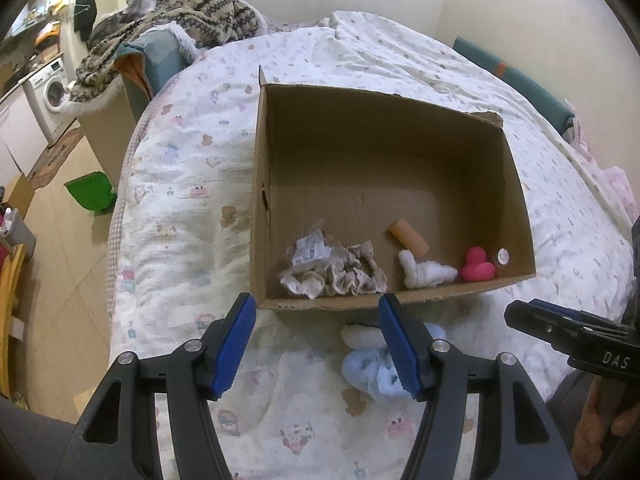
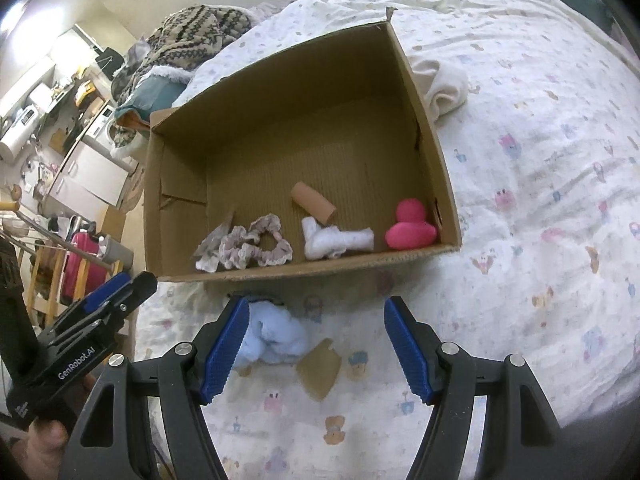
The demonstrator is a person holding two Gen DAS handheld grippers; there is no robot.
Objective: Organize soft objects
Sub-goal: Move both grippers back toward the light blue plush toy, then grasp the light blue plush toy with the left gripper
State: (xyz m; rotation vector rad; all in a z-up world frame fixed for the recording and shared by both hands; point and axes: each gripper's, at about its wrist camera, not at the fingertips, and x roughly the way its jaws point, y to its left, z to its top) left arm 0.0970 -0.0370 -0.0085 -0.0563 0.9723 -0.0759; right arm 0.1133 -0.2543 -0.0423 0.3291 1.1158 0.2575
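Observation:
An open cardboard box (image 1: 516, 184) (image 2: 436, 148) lies on the bed. Inside it are a frilly scrunchie (image 1: 344, 276) (image 2: 256, 244), a white rolled cloth (image 1: 424, 272) (image 2: 336, 242), a tan roll (image 1: 408, 236) (image 2: 314, 202) and a pink duck (image 1: 478, 266) (image 2: 410, 226). A light blue soft toy (image 1: 370, 364) (image 2: 276, 338) lies on the sheet in front of the box. My left gripper (image 1: 318, 344) is open and empty, the toy by its right finger. My right gripper (image 2: 318, 346) is open and empty, the toy by its left finger.
A white cloth bundle (image 2: 444, 88) lies right of the box. A cardboard scrap (image 2: 320, 368) lies on the sheet. A patterned blanket (image 1: 172, 20) is piled at the bed's far left. The bed edge drops to the floor on the left, by a green bin (image 1: 90, 192).

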